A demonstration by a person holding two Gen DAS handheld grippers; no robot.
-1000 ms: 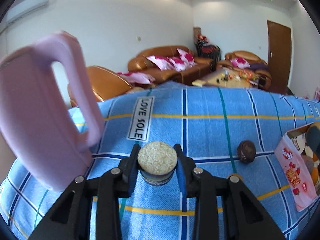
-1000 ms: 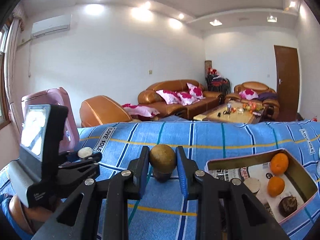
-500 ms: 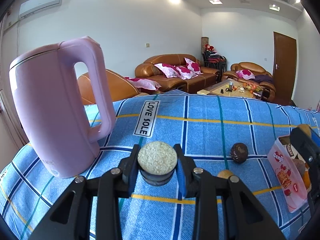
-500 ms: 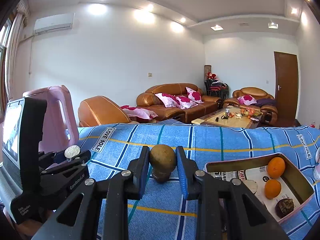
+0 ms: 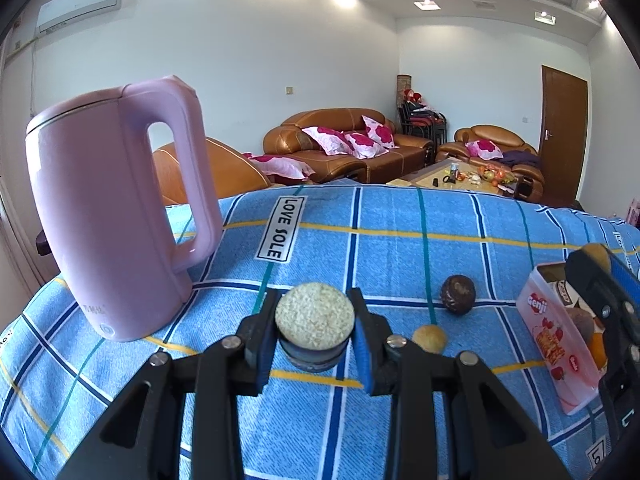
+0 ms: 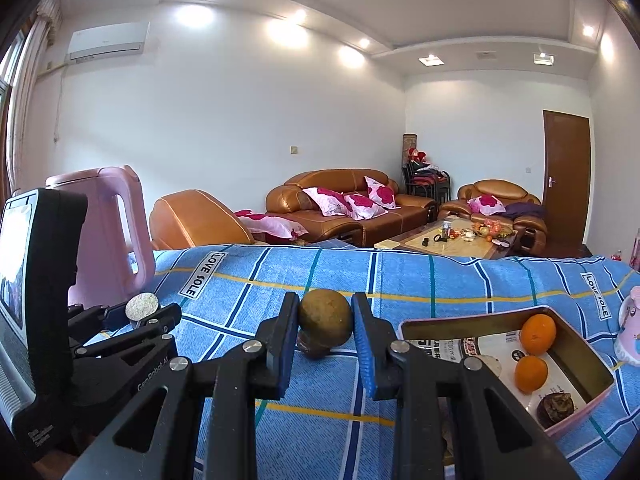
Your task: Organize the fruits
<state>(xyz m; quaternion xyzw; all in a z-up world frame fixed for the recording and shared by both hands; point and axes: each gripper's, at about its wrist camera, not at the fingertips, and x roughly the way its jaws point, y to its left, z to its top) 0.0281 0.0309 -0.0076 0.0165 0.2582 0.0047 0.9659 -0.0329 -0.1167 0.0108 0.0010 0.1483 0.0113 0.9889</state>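
Note:
My left gripper (image 5: pixel 315 312) is shut on a round piece with a grainy beige top (image 5: pixel 315 320), held just above the blue checked cloth (image 5: pixel 384 256). My right gripper (image 6: pixel 326 320) is shut on a brownish-green round fruit (image 6: pixel 325 324). It shows at the right edge of the left wrist view, above the box. A dark round fruit (image 5: pixel 458 300) and a small yellow-brown fruit (image 5: pixel 429 338) lie on the cloth right of my left gripper. The pink tin box (image 6: pixel 472 317) holds two oranges (image 6: pixel 536 334) and a dark fruit (image 6: pixel 556 410).
A tall pink kettle (image 5: pixel 108 216) stands on the cloth at the left, close to my left gripper. A pink figure (image 6: pixel 630 332) sits at the far right by the box. Sofas and a low table lie beyond the far edge.
The left gripper has drawn back from the kettle, which now sits farther off and fully in view. The small yellow-brown fruit and the right gripper have come into its view. Both grips are unchanged.

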